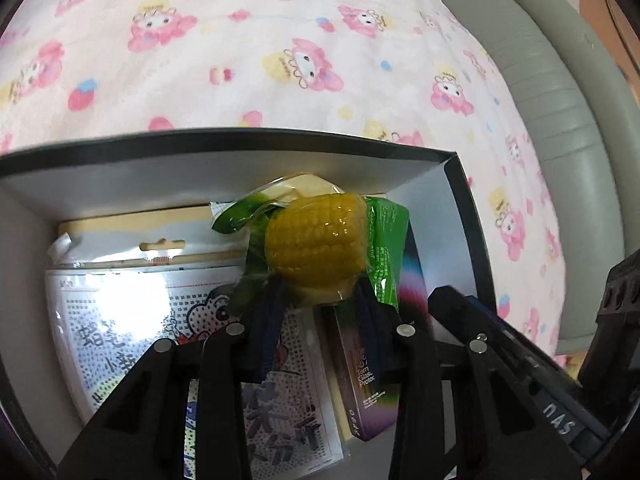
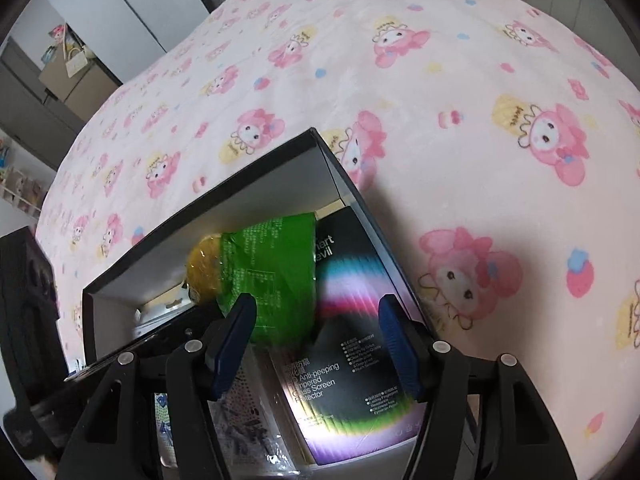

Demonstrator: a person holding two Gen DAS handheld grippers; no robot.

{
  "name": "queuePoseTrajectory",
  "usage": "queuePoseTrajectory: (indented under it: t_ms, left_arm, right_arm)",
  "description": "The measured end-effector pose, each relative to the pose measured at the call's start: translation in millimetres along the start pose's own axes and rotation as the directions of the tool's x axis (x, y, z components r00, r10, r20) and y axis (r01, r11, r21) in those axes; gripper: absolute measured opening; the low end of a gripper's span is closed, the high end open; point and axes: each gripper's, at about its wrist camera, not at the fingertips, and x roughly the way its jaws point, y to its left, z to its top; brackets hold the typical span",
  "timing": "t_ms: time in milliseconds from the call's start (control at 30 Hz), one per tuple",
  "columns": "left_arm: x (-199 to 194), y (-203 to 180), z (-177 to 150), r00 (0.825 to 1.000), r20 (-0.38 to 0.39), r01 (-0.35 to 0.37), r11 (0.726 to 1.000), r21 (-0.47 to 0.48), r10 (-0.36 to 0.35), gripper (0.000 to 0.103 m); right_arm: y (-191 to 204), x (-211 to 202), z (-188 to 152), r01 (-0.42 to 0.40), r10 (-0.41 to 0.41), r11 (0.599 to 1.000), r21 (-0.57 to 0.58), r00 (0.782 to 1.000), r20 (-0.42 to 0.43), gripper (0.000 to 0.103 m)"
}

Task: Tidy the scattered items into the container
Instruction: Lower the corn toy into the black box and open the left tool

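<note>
**Mia:** Where is the corn (image 1: 318,240)?

**Ben:** It sits in its see-through wrapper in the middle of the left view. The left gripper (image 1: 316,300) has its fingers (image 1: 266,320) clenched on the bottom of the pack. It hangs over the box (image 1: 240,140).

**Mia:** What is in the box?

**Ben:** A bead kit (image 1: 160,320) lies flat at the lower left. A screen protector box (image 2: 360,340) lies along the right wall.

**Mia:** What about the other hand?

**Ben:** The right gripper (image 2: 316,344) is low in its view. Its fingers (image 2: 396,344) are spread apart and grasp nothing. They hover over the screen protector box.

**Mia:** What could go wrong?

**Ben:** The wrapper looks slippery, and the fingers pinch only the bottom. I think the corn could slide out early. It might also bump the far wall and tip onto the bed (image 1: 280,60).

**Mia:** Could the two grippers bump?

**Ben:** Maybe. They are near each other over the same box.
</note>
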Motion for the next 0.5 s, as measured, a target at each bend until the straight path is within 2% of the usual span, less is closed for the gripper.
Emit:
queuePoseTrajectory:
  t_ms: [233,500]
  left_arm:
    - [-19.7,1.6,-13.2,0.997,0.055,0.048,0.999,-0.001,-0.048,0.04]
    - [-72.2,-16.3,-29.0,0.985,0.169,-0.035,0.995,0.092,0.019,0.048]
  right_arm:
    - [4.8,0.5,0.4,0.002,-0.002,1.0,-0.027,1.0,0.002,0.061]
    - [29.2,-33.4,-11.4,-0.014,0.022,0.996,-0.087,0.996,0.09,0.06]
